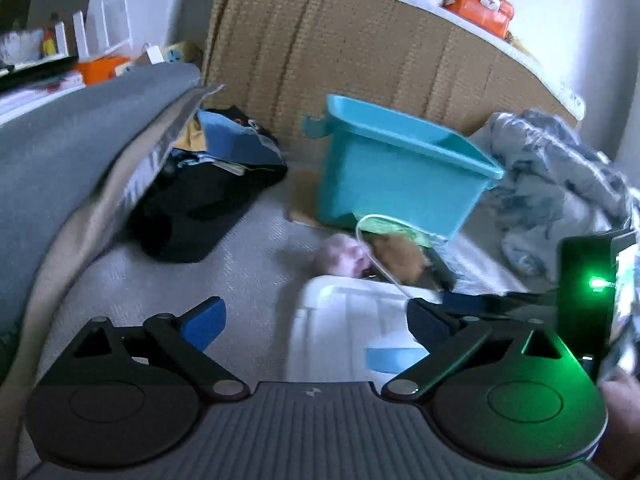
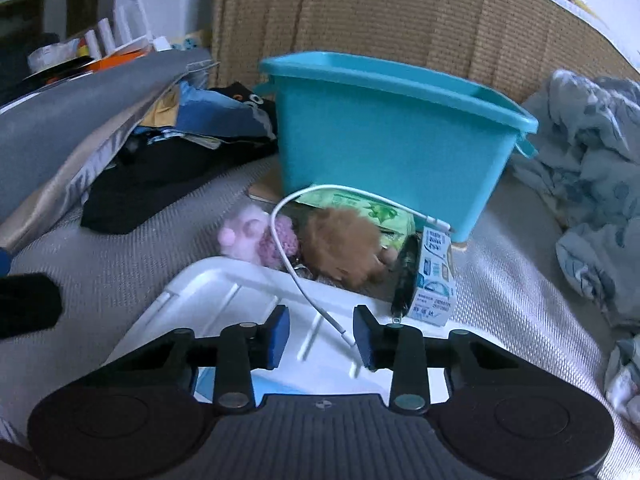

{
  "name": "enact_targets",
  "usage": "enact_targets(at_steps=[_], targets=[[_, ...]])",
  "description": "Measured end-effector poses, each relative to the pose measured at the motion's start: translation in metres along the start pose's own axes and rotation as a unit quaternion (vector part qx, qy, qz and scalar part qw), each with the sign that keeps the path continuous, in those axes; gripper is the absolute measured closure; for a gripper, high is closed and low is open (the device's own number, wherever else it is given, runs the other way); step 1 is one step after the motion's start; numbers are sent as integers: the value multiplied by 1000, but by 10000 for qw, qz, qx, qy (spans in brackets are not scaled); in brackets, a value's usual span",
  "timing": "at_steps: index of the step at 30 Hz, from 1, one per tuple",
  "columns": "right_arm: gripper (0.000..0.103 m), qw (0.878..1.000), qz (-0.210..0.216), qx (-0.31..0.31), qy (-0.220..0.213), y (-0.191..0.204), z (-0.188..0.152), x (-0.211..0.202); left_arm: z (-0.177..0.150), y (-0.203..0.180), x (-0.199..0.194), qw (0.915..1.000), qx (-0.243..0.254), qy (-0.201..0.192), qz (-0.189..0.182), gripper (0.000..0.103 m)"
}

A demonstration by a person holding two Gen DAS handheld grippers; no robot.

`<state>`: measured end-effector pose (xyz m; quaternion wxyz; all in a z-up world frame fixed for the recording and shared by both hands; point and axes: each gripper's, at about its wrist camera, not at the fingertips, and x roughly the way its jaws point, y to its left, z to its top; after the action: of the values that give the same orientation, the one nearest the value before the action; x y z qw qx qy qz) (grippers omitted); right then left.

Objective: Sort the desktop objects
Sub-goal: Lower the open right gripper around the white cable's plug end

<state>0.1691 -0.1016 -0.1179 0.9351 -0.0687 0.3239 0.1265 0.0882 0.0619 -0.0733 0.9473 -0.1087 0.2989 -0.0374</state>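
Rect. teal plastic bin point(image 2: 384, 136), fuzzy brown plush point(image 2: 344, 248), thin white cable point(image 2: 304, 284)

- On the shelf above the woven panel I see an orange case point(image 1: 480, 2) bearing a white patch with a red cross, the one sign I can read.
- The small blue-and-white carton point(image 2: 434, 276) beside the brown plush carries printed panels and lines of characters, too small and blurred for me to read.
- The green packet point(image 2: 360, 204) shows print, illegible.
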Motion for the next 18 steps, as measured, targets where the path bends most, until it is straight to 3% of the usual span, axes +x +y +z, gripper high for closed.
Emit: enact_targets(at_steps=[5,8,18], targets=[[64,9999,-117,-22,-50,6,2,-1,4,7,-12,9999,129,-68,-75,3],[64,9998,-131,-111,-106,8,3,-3,9,9,-16,9992,-243,-156,-263,3],[64,9998,-134,-31,-117,5,3,-9,5,-12,-19,9997,103,-47,-195,3]])
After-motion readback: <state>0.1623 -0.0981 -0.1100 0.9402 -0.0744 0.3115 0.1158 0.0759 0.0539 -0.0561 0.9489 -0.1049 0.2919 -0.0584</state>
